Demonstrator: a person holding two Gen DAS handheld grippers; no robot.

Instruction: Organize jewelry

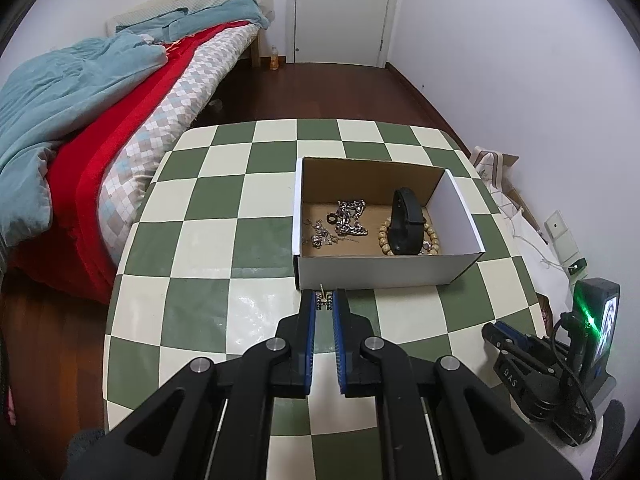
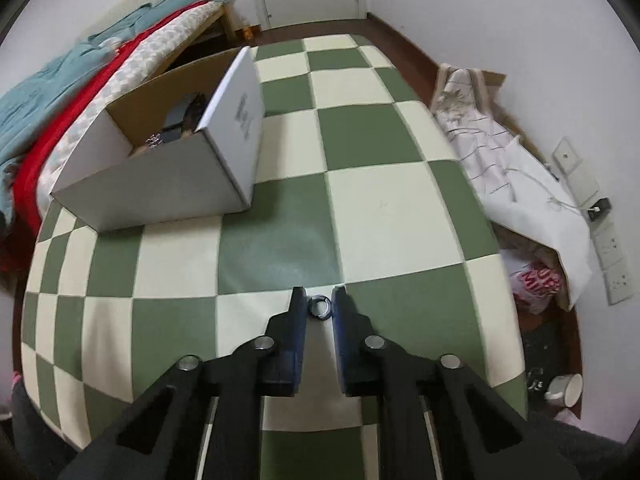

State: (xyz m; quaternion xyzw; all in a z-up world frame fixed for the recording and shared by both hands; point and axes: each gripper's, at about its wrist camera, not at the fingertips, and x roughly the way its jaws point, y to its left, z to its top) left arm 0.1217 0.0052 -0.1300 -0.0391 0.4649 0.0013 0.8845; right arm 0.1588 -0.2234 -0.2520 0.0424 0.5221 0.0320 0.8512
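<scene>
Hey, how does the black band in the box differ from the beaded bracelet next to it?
Colour: the black band is a plain dark strap, while the beaded bracelet is a string of pale tan beads.
Pose: the black band stands up on its edge, while the beaded bracelet lies flat on the box floor.
Position: the black band sits across the beaded bracelet's ring, hiding part of it.
Both are closed loops inside the same white cardboard box.

Open-topped box (image 1: 384, 270) blocks bare checkered table (image 1: 224, 208) ahead.
</scene>
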